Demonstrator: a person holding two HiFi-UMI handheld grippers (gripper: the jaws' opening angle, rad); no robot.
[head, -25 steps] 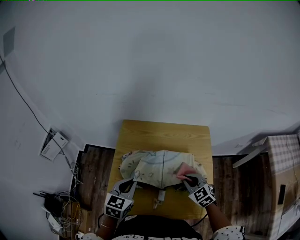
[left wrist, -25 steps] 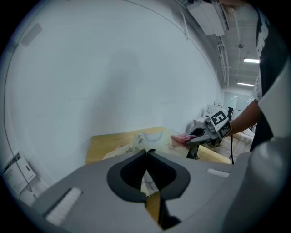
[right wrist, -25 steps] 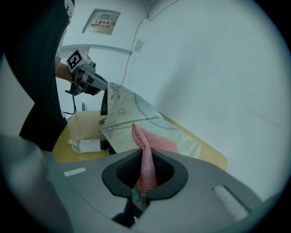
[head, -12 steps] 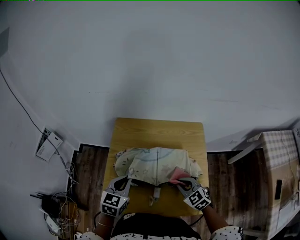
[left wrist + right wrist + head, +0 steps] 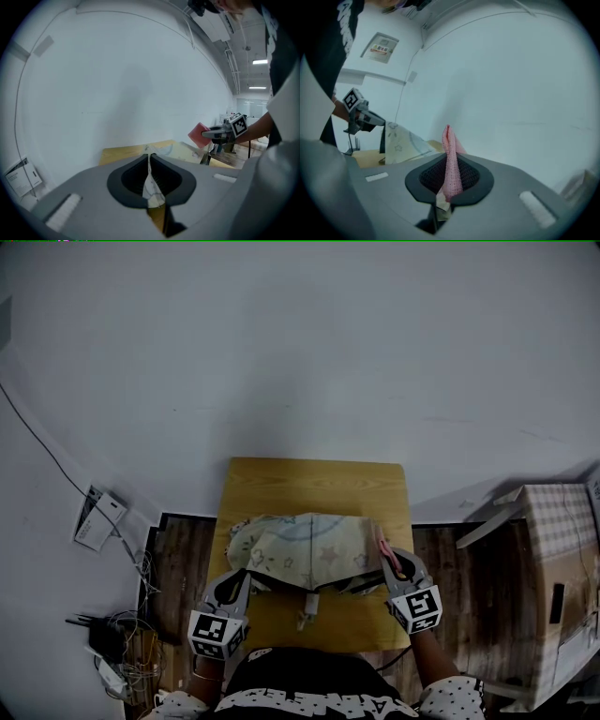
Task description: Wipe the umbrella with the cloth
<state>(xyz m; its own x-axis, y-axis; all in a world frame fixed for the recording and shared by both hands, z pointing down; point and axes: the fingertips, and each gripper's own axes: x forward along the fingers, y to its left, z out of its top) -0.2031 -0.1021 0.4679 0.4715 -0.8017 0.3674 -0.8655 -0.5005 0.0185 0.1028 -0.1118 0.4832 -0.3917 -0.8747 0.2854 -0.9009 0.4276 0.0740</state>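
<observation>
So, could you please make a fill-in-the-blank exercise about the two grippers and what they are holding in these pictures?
1. The right gripper is shut on a ____ cloth.
2. The left gripper is shut on the star-printed fabric of the ____.
3. That thing rests on a ____ table.
Missing words: pink; umbrella; wooden.

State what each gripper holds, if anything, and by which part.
The left gripper is shut on the umbrella, pinching its canopy fabric at the near left edge. The right gripper is shut on the pink cloth, gripped by its lower part.
</observation>
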